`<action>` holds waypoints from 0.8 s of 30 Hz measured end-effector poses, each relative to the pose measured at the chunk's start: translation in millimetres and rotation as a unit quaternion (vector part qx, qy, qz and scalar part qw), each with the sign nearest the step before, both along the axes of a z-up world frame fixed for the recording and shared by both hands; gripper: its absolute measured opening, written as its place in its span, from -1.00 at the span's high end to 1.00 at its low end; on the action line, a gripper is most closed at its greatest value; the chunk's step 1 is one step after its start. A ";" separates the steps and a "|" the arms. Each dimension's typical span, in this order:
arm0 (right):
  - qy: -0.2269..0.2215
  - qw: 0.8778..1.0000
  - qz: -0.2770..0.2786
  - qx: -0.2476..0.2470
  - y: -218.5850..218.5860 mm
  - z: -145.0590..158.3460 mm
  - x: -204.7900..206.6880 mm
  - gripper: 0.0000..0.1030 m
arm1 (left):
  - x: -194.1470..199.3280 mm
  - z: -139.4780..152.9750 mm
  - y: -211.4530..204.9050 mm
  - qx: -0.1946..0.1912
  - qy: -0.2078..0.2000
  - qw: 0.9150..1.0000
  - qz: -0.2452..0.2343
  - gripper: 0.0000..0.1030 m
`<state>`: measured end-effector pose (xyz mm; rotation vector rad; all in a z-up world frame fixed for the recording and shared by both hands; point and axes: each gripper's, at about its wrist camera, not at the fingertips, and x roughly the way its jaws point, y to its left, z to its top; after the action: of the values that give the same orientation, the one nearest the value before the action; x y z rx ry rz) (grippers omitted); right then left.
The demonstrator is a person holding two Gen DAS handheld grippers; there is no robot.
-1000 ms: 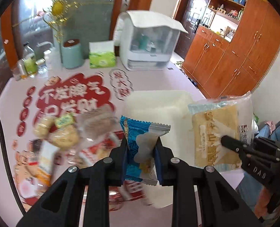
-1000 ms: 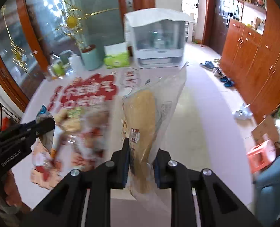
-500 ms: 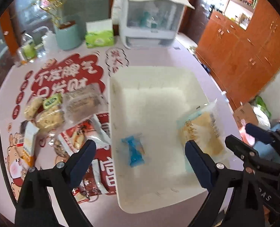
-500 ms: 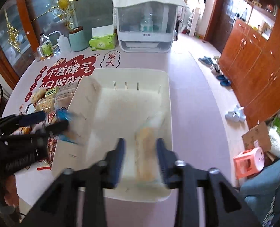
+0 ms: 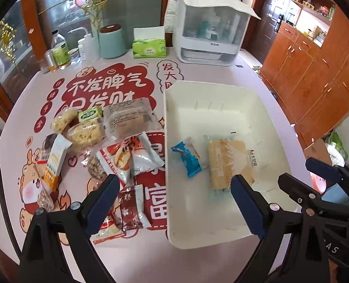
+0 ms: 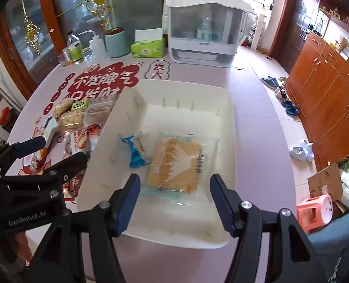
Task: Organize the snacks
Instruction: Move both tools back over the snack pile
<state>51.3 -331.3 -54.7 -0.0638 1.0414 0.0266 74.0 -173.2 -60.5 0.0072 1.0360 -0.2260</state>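
Pink table (image 5: 198, 259): white bin (image 5: 256, 108) collects blue snack (image 5: 186, 155) and cracker pack (image 6: 174, 165), both lying loose; left gripper (image 5: 172, 202) wide apart, empty; right gripper (image 6: 174, 195) opening, empty; remaining snack pile (image 5: 103, 141) beside bin

White bin (image 5: 221, 89) holding blue snack (image 5: 187, 156) and cake packet (image 5: 228, 160), loose snacks (image 5: 117, 127) beside it

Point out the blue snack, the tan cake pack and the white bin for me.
blue snack (image 5: 186, 157), left wrist view, middle of its wrapper.
tan cake pack (image 6: 176, 165), right wrist view, centre of the cake.
white bin (image 6: 174, 85), right wrist view, far rim.
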 end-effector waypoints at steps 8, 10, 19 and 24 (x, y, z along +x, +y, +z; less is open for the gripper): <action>-0.009 1.000 0.002 -0.011 14.0 1.8 -1.3 -0.20 | -10.9 10.3 15.8 0.022 -0.018 0.999 0.028 -0.84; -0.009 1.000 0.007 -0.017 19.0 0.1 -1.7 -0.20 | -13.7 11.7 20.1 0.030 -0.020 0.999 0.032 -0.84; -0.021 1.000 0.014 0.003 41.0 -5.8 -7.3 -0.20 | -27.6 2.6 55.7 0.035 0.021 0.998 0.038 -0.83; 0.001 0.999 0.029 0.028 63.7 -8.9 -6.4 -0.20 | -35.2 4.5 88.8 0.035 0.024 0.998 0.042 -0.75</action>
<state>44.9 -267.5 -63.6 -0.0430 1.0401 0.1094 38.8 -84.4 -56.0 0.0209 1.0887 -0.1140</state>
